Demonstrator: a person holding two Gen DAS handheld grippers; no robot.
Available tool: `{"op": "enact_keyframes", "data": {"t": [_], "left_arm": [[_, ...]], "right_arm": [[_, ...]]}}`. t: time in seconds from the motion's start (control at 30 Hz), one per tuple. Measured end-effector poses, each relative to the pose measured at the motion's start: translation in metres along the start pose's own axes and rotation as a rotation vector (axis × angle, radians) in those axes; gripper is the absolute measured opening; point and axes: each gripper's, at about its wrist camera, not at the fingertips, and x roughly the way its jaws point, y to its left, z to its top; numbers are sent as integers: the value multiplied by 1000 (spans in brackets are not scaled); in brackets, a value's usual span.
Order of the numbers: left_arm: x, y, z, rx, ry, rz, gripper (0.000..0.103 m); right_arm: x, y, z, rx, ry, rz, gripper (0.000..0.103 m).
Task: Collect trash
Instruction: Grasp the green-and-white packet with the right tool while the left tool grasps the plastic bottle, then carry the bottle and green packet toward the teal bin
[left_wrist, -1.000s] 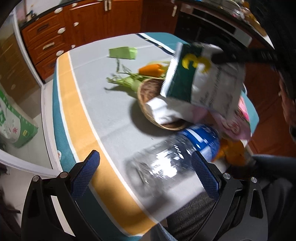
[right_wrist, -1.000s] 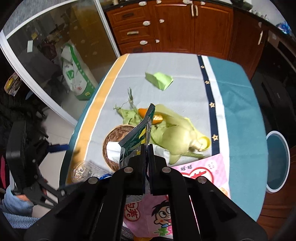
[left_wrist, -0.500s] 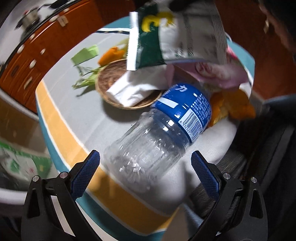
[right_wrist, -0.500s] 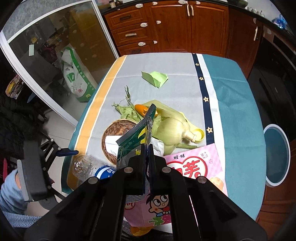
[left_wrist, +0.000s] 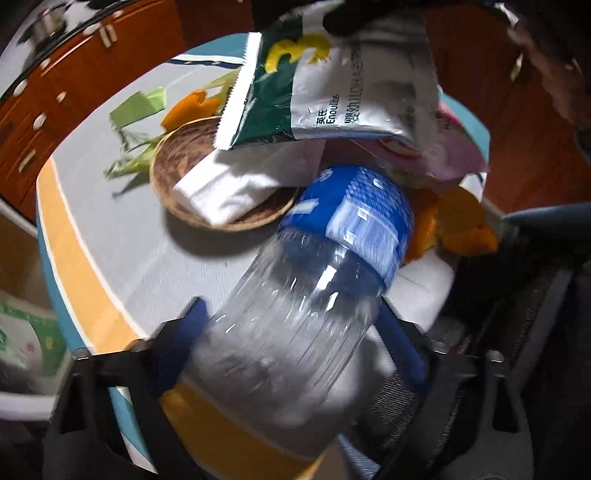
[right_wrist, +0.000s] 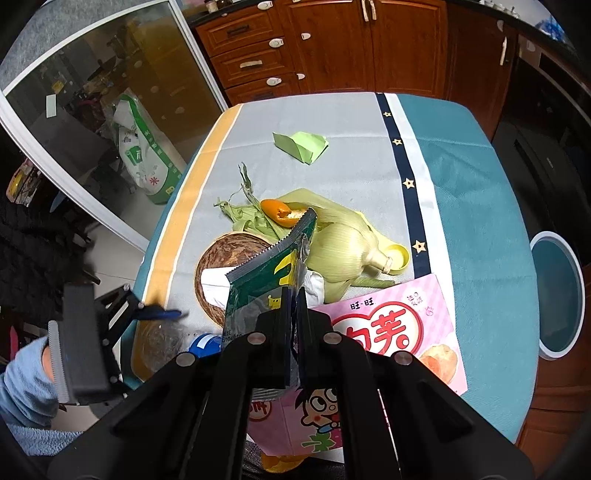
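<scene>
One clear plastic bottle (left_wrist: 295, 314) is lying at the table's (right_wrist: 332, 177) near edge, sitting between the left gripper (left_wrist: 291, 325) fingers as its jaws are closing, having come down since a second ago. The right gripper (right_wrist: 293, 295) is clamping one green foil packet (right_wrist: 269, 280) above one woven basket (right_wrist: 221, 254), unchanged.

Clear plastic bottle (left_wrist: 306, 295) with blue label lying tilted at lower centre; green-and-silver snack bag (left_wrist: 332, 85) hanging at top centre.
</scene>
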Motion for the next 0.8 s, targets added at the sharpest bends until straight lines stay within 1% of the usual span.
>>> {"op": "enact_keyframes", "data": {"t": [0.17, 0.27, 0.4, 0.47, 0.57, 0.67, 0.8], "left_arm": [[-17, 9, -21, -100, -33, -29, 86], [-34, 14, -32, -159, -55, -25, 86], [-64, 24, -41, -221, -120, -16, 85], [-68, 28, -41, -237, -140, -7, 85], [-62, 28, -35, -261, -147, -41, 85], [-50, 23, -22, -274, -150, -62, 85], [-52, 23, -1, -275, -195, -79, 85]], "right_arm": [[2, 9, 1, -19, 5, 5, 3], [1, 13, 0, -30, 3, 6, 3], [-6, 17, 2, -44, -23, 0, 3], [-9, 19, 4, -48, -34, 1, 3], [-12, 22, 6, -50, -39, 6, 3], [-13, 25, 5, -57, -37, 6, 3], [-16, 21, 4, -47, -40, 0, 3]]}}
